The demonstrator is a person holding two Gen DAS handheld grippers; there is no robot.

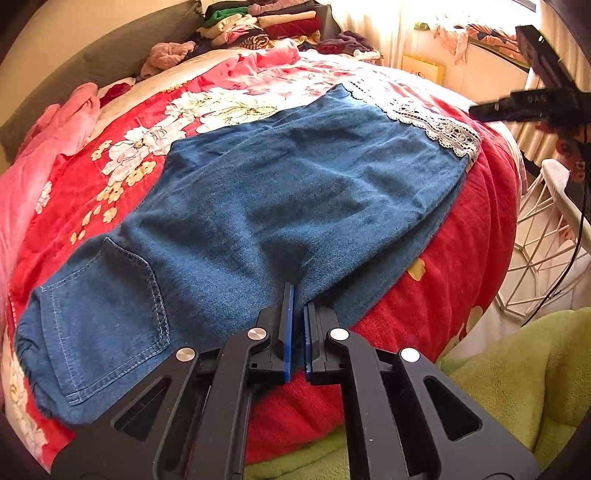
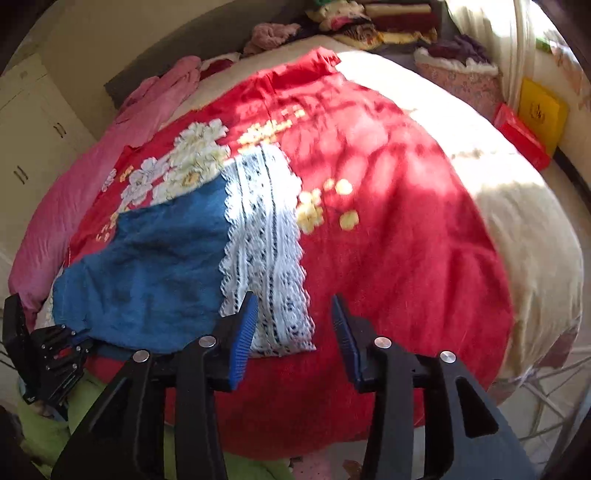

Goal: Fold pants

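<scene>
Left wrist view. Pink bedding bunched at the far left edge of the bed. Red floral blanket covers the bed under everything. Blue denim pants lie spread flat across the blanket, running from near left to far right: back pocket at the near left end, white lace cuff at the far right end. Left tool at bottom centre, jaws brought together with only a thin slit between the blue pads, tips at the near edge of the denim; a pinch of cloth appears caught between them, though the contact is hard to make out. Stack of folded clothes at the head of the bed, well beyond the pants. Green towel at lower right, below the bed edge. White wire basket beside the bed at far right. Right tool shows as a dark shape above the basket, near the lace end.

Right wrist view. Left tool body at the far left edge. Denim, then the lace cuff to its right, both flat on the blanket. Right tool at bottom centre: jaws partly spread, nothing between them; its left finger overlaps the near edge of the lace, right finger over bare red blanket. Yellow box and red box by the wall, far right.
</scene>
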